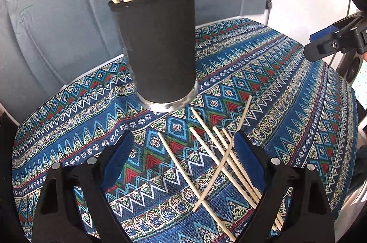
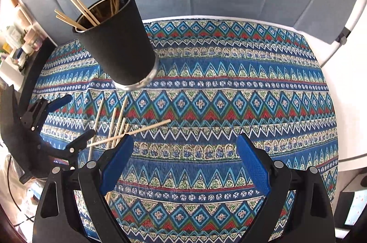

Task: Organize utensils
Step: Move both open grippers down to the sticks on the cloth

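The loose chopsticks are scattered on the patterned cloth just near of the black cup. The left gripper, spread and empty, should be centred over one stick so that none of the crossed ones is caught. The right gripper is spread over bare cloth.

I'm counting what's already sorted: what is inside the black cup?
Wooden chopsticks lean out over the black cup's rim. Their lower ends and the cup's bottom are hidden by its wall.
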The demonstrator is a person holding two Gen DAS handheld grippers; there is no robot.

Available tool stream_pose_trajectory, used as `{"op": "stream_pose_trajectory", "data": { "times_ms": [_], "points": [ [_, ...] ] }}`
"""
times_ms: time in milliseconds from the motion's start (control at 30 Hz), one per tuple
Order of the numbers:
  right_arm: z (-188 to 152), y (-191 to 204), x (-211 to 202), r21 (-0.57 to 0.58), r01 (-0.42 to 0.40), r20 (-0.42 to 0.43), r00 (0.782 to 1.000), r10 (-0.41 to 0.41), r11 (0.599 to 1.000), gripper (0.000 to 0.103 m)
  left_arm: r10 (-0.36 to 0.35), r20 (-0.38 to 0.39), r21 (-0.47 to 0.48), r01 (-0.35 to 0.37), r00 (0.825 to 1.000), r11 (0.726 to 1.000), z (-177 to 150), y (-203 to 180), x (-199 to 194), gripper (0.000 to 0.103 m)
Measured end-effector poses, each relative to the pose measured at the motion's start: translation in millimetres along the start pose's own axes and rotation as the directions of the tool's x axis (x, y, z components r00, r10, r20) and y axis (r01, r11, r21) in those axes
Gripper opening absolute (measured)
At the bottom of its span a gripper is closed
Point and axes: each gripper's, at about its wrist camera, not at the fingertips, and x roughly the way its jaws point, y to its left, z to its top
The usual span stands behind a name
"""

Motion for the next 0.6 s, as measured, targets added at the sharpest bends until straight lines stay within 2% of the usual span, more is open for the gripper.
{"op": "stream_pose_trajectory", "data": {
  "times_ms": [167,267,400,467,500,600],
  "points": [
    [-19.6,-7.4,7.5,0.043,-0.008,-0.040,0.999,0.010,0.999,0.087,-0.031,-0.081,0.074,0.037,0.996,0.997,-9.3,-12.9,17.0,0.083],
    [-30.3,-4.7,13.7,0.039,-0.011,-0.065,0.998,0.014,0.999,0.087,-0.037,-0.099,0.141,0.051,0.994,0.989,-10.6,-22.3,24.6,0.083],
    [-43.5,2.7,24.1,0.021,-0.018,-0.102,0.995,0.020,1.000,0.087,-0.070,-0.146,0.180,0.096,0.987,0.979,-9.9,-27.9,36.4,0.083],
    [-49.9,5.3,29.1,0.023,-0.020,-0.117,0.993,0.023,1.000,0.087,-0.065,-0.171,0.205,0.100,0.983,0.974,-10.1,-29.9,43.9,0.077],
    [-53.0,6.6,31.8,0.025,-0.026,-0.128,0.991,0.029,0.999,0.087,-0.077,-0.194,0.207,0.118,0.978,0.971,-9.9,-30.4,48.8,0.070],
    [-59.9,9.9,38.6,0.025,-0.031,-0.152,0.988,0.034,0.999,0.087,-0.155,-0.251,0.132,0.192,0.956,0.973,-4.0,-23.7,57.3,0.060]
  ]
}}
